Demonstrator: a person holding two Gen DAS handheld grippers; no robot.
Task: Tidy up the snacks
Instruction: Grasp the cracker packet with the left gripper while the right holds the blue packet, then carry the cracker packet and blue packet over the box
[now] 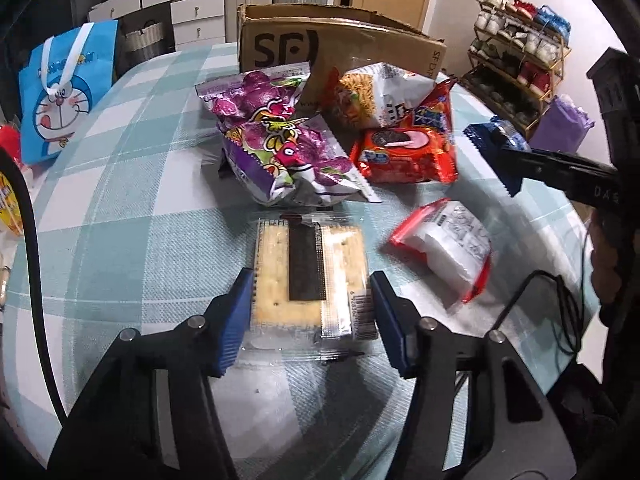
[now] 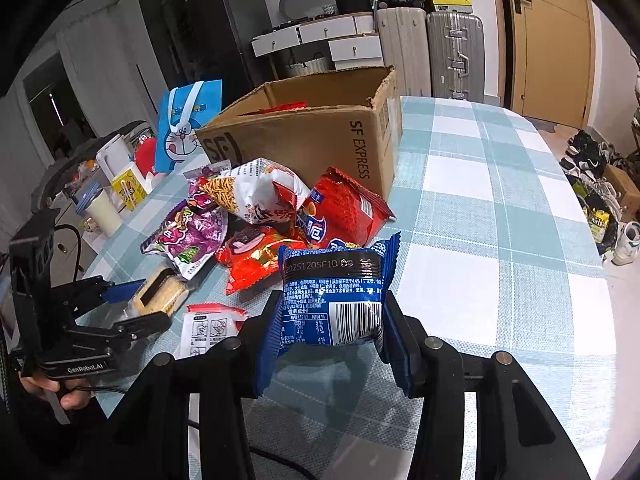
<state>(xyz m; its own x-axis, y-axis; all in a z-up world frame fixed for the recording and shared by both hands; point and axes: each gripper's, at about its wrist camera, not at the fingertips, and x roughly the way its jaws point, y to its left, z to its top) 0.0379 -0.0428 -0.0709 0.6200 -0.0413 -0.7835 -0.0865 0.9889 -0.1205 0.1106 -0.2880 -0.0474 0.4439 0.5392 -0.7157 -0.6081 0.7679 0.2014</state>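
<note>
My left gripper (image 1: 312, 300) is open, its blue pads either side of a clear-wrapped cracker pack (image 1: 308, 276) lying on the checked tablecloth. My right gripper (image 2: 332, 320) is shut on a blue snack packet (image 2: 334, 292) and holds it above the table; it shows at the right of the left wrist view (image 1: 496, 148). A snack pile lies in front of the open cardboard SF box (image 2: 320, 136): purple bags (image 1: 280, 144), a noodle bag (image 1: 372, 96), red packets (image 1: 408, 152) and a red-and-white packet (image 1: 444, 248).
A blue Doraemon bag (image 1: 64, 88) stands at the table's left. Cups and small items (image 2: 108, 188) crowd the far left edge. A cable (image 1: 560, 312) trails near the right edge. Drawers, suitcases and a shoe rack (image 1: 516, 60) stand beyond the table.
</note>
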